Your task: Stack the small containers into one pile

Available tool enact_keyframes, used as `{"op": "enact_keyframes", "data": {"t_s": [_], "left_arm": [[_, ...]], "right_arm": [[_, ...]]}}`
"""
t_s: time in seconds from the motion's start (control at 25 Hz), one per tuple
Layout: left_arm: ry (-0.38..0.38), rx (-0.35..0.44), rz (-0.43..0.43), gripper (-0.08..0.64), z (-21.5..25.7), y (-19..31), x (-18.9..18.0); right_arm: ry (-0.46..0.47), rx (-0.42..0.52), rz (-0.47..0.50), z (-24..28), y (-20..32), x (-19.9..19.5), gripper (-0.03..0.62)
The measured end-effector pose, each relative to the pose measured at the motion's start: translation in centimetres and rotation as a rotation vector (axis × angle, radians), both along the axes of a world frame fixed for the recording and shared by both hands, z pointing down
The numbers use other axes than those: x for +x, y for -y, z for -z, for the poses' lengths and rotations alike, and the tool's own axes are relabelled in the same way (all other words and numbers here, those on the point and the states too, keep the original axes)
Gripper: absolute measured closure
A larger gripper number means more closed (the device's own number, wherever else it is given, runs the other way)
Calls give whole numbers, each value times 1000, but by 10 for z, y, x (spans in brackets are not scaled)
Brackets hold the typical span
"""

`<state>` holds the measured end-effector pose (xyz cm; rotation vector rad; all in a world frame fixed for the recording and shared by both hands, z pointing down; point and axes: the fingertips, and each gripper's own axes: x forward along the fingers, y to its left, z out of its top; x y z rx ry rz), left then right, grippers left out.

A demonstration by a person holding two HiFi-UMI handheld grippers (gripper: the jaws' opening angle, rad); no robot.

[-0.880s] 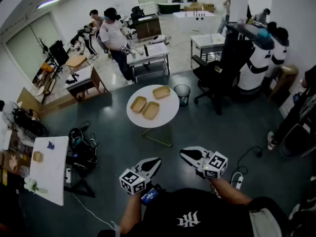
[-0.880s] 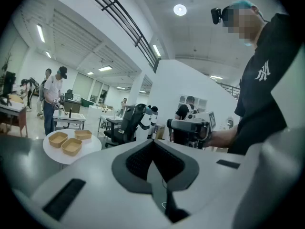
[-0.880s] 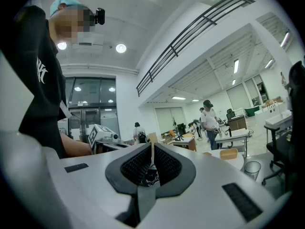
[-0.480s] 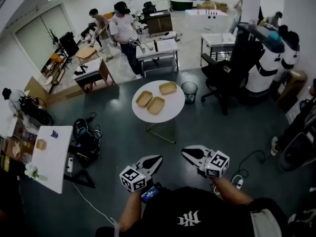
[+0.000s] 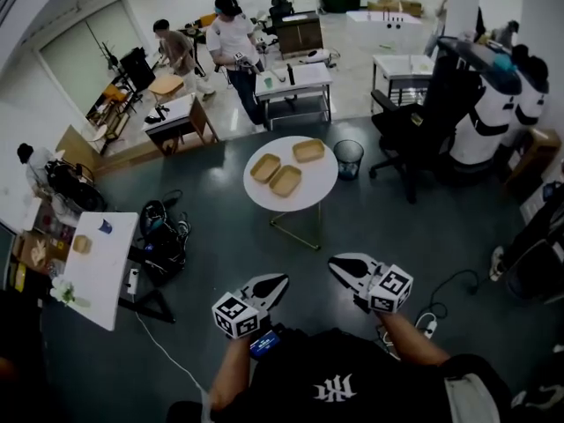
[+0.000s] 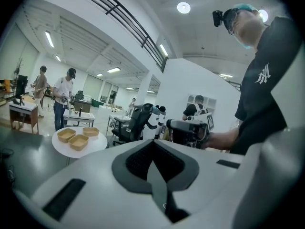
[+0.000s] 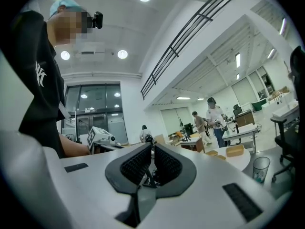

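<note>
Three small containers [image 5: 285, 181] unstacked on round table [image 5: 310, 189], details too small, left claw [image 5: 279, 281] and right claw [image 5: 336, 263] clenched empty

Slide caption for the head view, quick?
Shut, empty left gripper and right gripper; three containers lie unstacked on the round table ahead.

The right gripper [image 7: 152, 147] is level, its jaws closed together with nothing between them. Past it to the right, three tan small containers [image 7: 235, 150] lie apart, unstacked, on a round white tabletop [image 7: 240, 161], with a waste bin [image 7: 260, 170] just beside it on the floor. At the left, the left gripper [image 7: 97, 137] shows with its marker cube.
</note>
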<state>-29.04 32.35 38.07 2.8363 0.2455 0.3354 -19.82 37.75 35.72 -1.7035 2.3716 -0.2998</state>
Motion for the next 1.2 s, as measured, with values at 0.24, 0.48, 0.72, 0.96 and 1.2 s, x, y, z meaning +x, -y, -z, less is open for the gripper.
{"op": "enact_keyframes", "data": {"t_s": [0.24,0.48,0.72,0.96,1.2], "left_arm": [[11,3,21,558,4,-3,-4],[16,5,49,558,4,-7,-7],[17,-3,45,558,2,-6,0],[-4,-13,35,558,0,-3,10],[-34,-40,49,558,-11,5,15]], "right_arm": [[44,11,15,-4,-12,0,548],[63,22,-5,-10,-25,13,548],[81,23,-21,-14,-36,24,548],[86,14,-15,-14,-32,22,548],[81,-21,12,-18,-20,22,548]]}}
